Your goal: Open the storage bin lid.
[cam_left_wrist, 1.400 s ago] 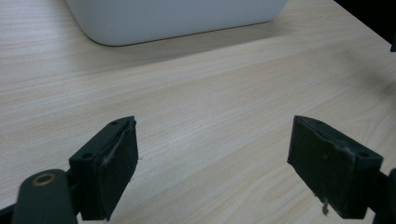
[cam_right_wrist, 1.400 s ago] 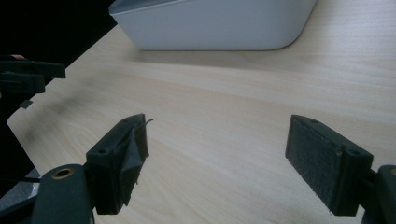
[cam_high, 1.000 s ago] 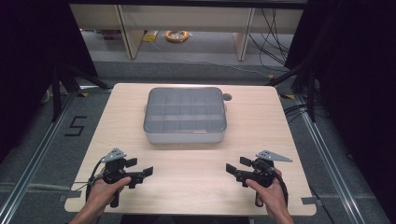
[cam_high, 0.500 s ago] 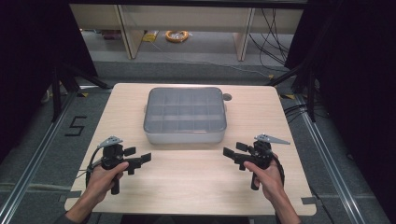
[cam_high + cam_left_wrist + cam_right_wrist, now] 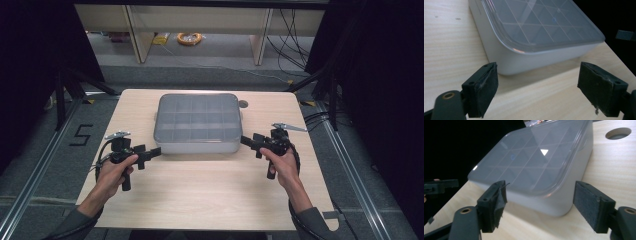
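Both hands have come forward from the near edge of the desk [image 5: 200, 200] since a second ago, and each gripper now sits close to a near corner of the compartment box [image 5: 197, 122], where earlier they hung well back from it. On the person's left, the left gripper [image 5: 154, 151] points at the box's near left corner, just beside it but not touching; in the left gripper view its two black pads [image 5: 482, 92] stand wide apart with bare wood between them and the box's rounded corner [image 5: 524, 50] ahead. On the other side, the right gripper [image 5: 245, 140] is just beside the near right corner; its jaws have just been closing a little, yet in the right gripper view the pads [image 5: 589, 205] are well apart, with the box corner [image 5: 544, 182] ahead of the gap and neither pad pressing on it. So both grippers are open and hold nothing

That box is a pale grey tray divided into a grid of cells under a clear lid, lying flat toward the far edge of the desk, about midway between left and right. A round hole [image 5: 243, 104] in the desktop lies just off its far right corner
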`<state>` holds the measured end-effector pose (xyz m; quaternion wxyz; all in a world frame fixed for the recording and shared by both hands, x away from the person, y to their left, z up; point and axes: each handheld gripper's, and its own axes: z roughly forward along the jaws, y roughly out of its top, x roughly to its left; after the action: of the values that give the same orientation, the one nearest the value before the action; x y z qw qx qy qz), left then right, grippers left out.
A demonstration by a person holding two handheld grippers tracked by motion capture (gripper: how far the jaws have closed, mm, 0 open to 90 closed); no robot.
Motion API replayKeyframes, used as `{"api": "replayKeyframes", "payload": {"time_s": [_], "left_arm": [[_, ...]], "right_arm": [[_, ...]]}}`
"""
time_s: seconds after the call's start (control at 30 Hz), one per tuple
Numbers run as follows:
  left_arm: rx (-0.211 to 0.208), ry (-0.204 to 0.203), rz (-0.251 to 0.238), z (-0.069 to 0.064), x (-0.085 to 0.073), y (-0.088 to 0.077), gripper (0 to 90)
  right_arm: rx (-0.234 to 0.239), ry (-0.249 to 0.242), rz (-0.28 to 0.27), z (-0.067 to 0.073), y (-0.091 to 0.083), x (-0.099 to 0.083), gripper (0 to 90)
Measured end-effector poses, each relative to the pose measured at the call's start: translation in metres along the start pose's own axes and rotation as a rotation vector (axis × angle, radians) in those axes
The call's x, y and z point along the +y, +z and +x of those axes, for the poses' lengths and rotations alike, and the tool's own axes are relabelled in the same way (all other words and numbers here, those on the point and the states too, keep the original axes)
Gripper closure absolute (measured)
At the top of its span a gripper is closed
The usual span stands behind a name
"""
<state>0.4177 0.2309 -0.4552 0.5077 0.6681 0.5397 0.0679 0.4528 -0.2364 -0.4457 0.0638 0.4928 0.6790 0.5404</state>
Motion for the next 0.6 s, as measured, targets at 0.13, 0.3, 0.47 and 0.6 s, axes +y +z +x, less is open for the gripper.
{"api": "replayKeyframes", "payload": {"time_s": [0.13,0.3,0.47,0.6], "left_arm": [[0.003,-0.008,-0.001,0.005,0.010,0.007,16.2],[0.018,-0.017,0.001,0.012,0.022,0.016,16.2],[0.027,-0.027,0.002,0.015,0.032,0.029,16.4],[0.045,-0.043,-0.006,0.020,0.045,0.041,17.2]], "right_arm": [[-0.012,0.025,0.000,-0.011,0.011,0.010,28.4],[-0.038,0.056,0.004,-0.021,0.026,0.021,28.4],[-0.047,0.067,-0.009,-0.030,0.037,0.027,30.4],[-0.069,0.082,0.006,-0.035,0.047,0.032,30.9]]}}
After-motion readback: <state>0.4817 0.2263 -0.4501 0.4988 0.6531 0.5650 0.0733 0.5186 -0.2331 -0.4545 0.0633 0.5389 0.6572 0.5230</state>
